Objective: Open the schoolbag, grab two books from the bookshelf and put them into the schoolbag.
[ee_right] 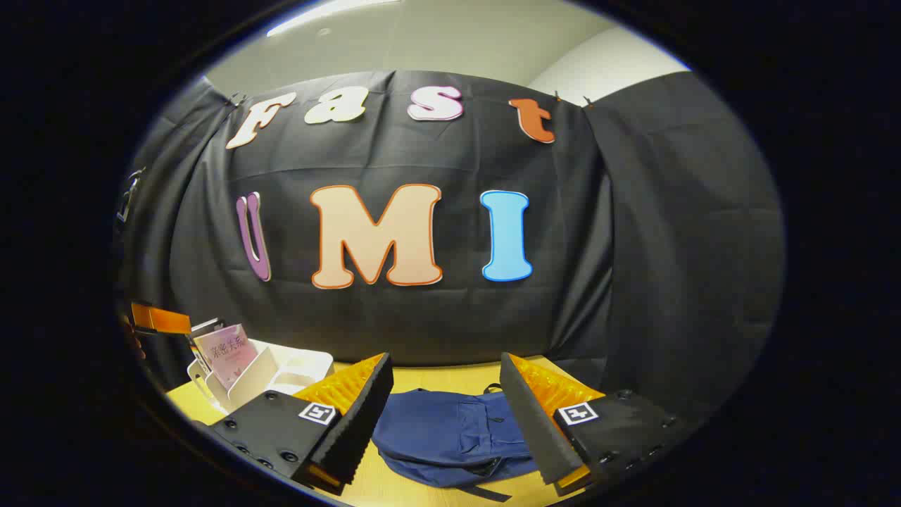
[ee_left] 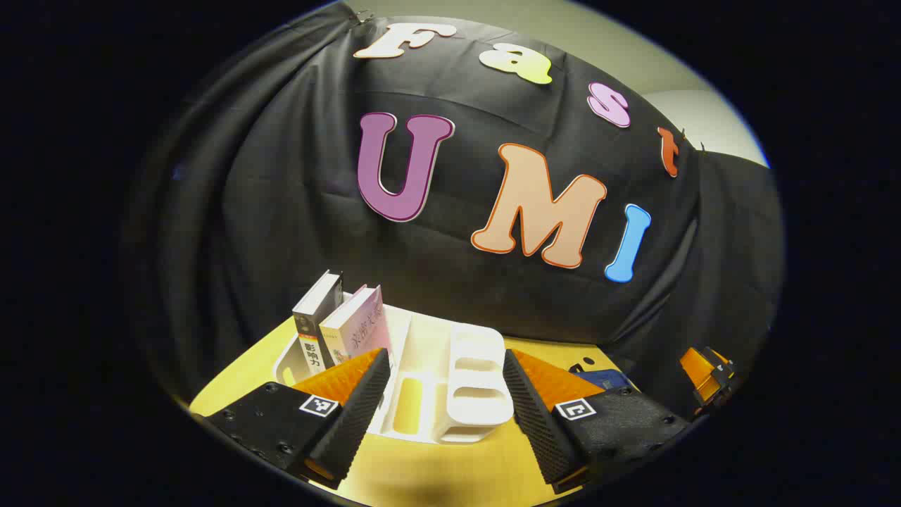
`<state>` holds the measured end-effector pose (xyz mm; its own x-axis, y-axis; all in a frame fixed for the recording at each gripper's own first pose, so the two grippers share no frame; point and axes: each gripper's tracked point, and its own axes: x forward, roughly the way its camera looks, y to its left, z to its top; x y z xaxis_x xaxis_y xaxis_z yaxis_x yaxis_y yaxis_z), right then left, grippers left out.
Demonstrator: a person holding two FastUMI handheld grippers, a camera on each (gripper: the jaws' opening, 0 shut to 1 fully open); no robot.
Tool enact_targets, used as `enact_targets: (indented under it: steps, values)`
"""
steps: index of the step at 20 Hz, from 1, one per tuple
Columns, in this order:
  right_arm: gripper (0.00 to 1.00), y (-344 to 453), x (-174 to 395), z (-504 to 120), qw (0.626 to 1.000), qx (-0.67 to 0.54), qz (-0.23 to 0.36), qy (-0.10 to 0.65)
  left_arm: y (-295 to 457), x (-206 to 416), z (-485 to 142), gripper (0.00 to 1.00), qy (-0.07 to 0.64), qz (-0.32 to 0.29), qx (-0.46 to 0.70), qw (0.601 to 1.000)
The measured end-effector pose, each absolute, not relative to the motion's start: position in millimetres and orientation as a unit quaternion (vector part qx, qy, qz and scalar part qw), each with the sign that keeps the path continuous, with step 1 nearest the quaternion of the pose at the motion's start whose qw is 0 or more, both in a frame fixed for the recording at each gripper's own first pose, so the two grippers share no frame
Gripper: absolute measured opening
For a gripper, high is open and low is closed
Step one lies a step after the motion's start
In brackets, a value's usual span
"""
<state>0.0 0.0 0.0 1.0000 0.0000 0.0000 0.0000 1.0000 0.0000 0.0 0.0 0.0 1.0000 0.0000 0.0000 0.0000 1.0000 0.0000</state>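
Note:
In the left gripper view a white bookshelf [ee_left: 450, 380] stands on the yellow table [ee_left: 436, 472]. Two books lean in its left end: a dark-spined book [ee_left: 315, 317] and a pink book [ee_left: 359, 327]. My left gripper [ee_left: 445, 408] is open, above the table just in front of the shelf, holding nothing. In the right gripper view the blue schoolbag [ee_right: 450, 436] lies flat on the table, and I cannot tell whether its zip is open. My right gripper [ee_right: 447, 415] hangs open just before the bag. The bookshelf [ee_right: 260, 373] and the pink book [ee_right: 227, 352] stand to its left.
Black cloth walls close the table at the back and sides. A corner of the schoolbag [ee_left: 602, 379] and the other gripper [ee_left: 707, 377] appear at the right of the left gripper view. The other gripper [ee_right: 158, 320] is at the far left of the right gripper view.

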Motion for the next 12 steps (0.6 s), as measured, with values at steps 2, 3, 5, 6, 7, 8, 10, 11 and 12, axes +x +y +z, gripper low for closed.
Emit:
enact_targets:
  steps: [2,3,5,6,7,8,10,11,12]
  values:
    - [0.95,4,-5,1,1.0,-0.01,0.003,0.003,2,-3,2,0.95,-0.003,0.004,0.019,1.0]
    - [0.95,4,-6,1,1.0,-0.007,0.004,0.005,1,-4,3,0.95,-0.003,0.007,0.031,1.0]
    - [0.95,2,-6,1,1.0,0.002,0.01,0.008,-4,-5,2,0.95,-0.006,0.007,0.047,0.999]
    - [0.95,1,-4,0,1.0,0.003,0.015,0.011,-6,-6,1,0.95,-0.004,0.01,0.051,0.999]
    - [0.95,0,-2,-1,1.0,-0.001,0.018,0.016,-9,-5,-1,0.95,-0.003,0.012,0.05,0.999]
    - [0.95,-4,-1,0,1.0,-0.006,0.019,0.017,-12,-5,-3,0.95,-0.001,0.012,0.046,0.999]
    - [0.95,-9,2,0,1.0,-0.015,0.022,0.015,-17,-4,-5,0.95,0.002,0.014,0.038,0.999]
    - [0.95,-12,3,-1,0.999,-0.017,0.022,0.016,-19,-3,-5,0.95,0.002,0.016,0.036,0.999]
    - [0.95,-15,4,-2,1.0,-0.018,0.02,0.016,-21,-3,-6,0.95,0.004,0.016,0.036,0.999]
